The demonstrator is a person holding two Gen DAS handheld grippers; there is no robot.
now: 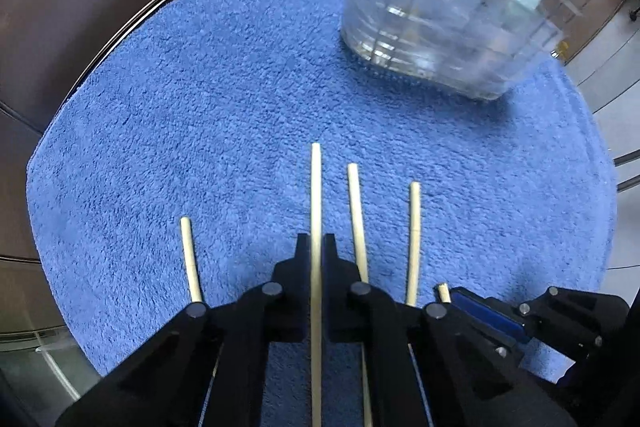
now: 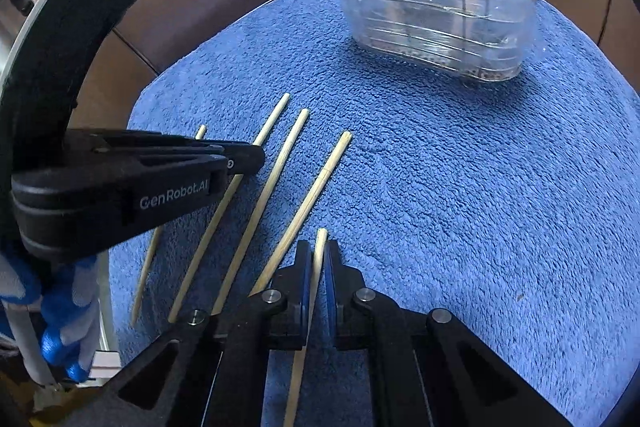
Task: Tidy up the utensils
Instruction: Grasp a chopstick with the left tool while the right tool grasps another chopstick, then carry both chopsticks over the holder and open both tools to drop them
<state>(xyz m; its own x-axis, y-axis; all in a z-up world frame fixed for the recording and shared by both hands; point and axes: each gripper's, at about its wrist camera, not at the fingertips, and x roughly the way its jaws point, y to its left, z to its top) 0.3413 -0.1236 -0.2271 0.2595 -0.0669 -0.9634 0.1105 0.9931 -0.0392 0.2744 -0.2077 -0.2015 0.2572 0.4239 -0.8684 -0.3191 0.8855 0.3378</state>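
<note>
- Left wrist view: the left gripper (image 1: 316, 241) has its jaws pressed onto a single wooden chopstick (image 1: 315, 187), which runs straight out between the fingers, its tip aimed up the blue towel (image 1: 200, 99) toward the clear utensil basket (image 1: 436, 15).
- Taking the basket as landmark, that gripped chopstick lies well short of it and to its near left; the stick's long axis follows the gripper's own line and passes left of the basket.
- Three loose chopsticks lie flat on the towel beside the held one, all roughly parallel to it: one to the left (image 1: 189, 259), two to the right (image 1: 357, 215) (image 1: 414, 239). The right gripper (image 1: 460, 301) shows at the lower right, clamped on a short stub of a fifth stick.
- Right wrist view: the right gripper (image 2: 319, 255) is pinching its own chopstick (image 2: 318, 259) between blue pads, with only a short length showing beyond the fingertips, pointing a little left of the basket (image 2: 432, 7).
- From here the basket stands at the far end of the towel (image 2: 440, 187), ahead and to the right, already holding chopsticks and what look like spoon handles, though the plastic blurs them.
- The left gripper (image 2: 256, 157) comes in from the left over the loose sticks; the right gripper seems the nearer of the two to the basket.
- Judged next: each stick must be carried forward and tipped upright so its end enters the open top.
</note>
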